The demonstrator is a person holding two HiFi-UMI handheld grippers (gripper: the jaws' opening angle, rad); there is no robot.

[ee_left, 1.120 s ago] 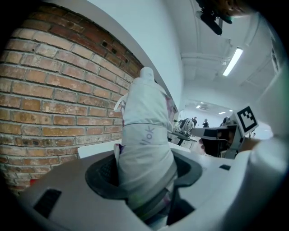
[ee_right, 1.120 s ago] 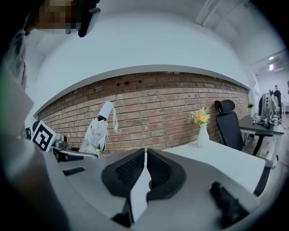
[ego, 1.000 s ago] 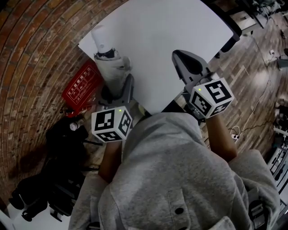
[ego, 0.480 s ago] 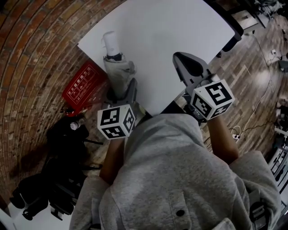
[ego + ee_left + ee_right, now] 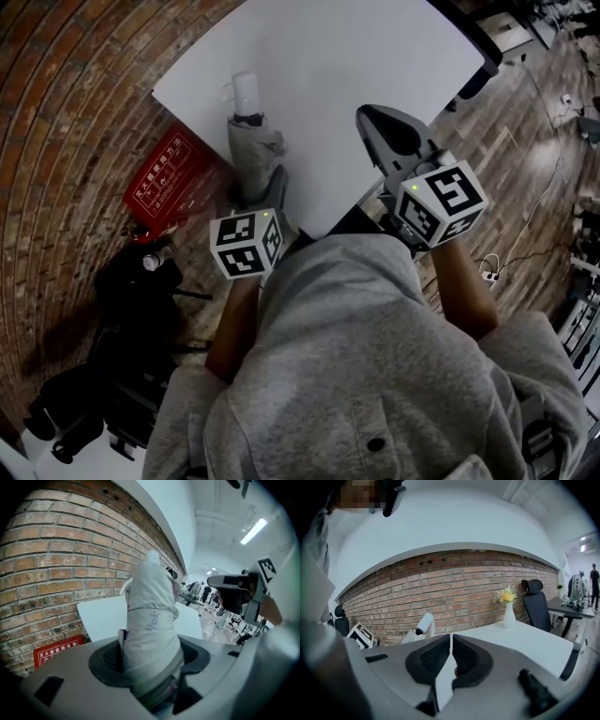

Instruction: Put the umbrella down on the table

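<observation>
A folded light-grey umbrella with a white handle hangs tilted over the near left corner of the white table, handle pointing away from me. My left gripper is shut on its lower body. In the left gripper view the umbrella fills the gap between the dark pads. Whether it touches the tabletop I cannot tell. My right gripper hovers over the table's near edge, shut on nothing, and its view shows its pads almost meeting. The umbrella also shows there at the left.
A red sign leans at the foot of the brick wall, left of the table. Dark bags and gear lie on the floor below it. A white vase of flowers stands on the table's far side, beside a black office chair.
My left gripper has sunk and shifted right toward the table with the umbrella, which now tilts lower over the corner. The right gripper has stayed where it was.
</observation>
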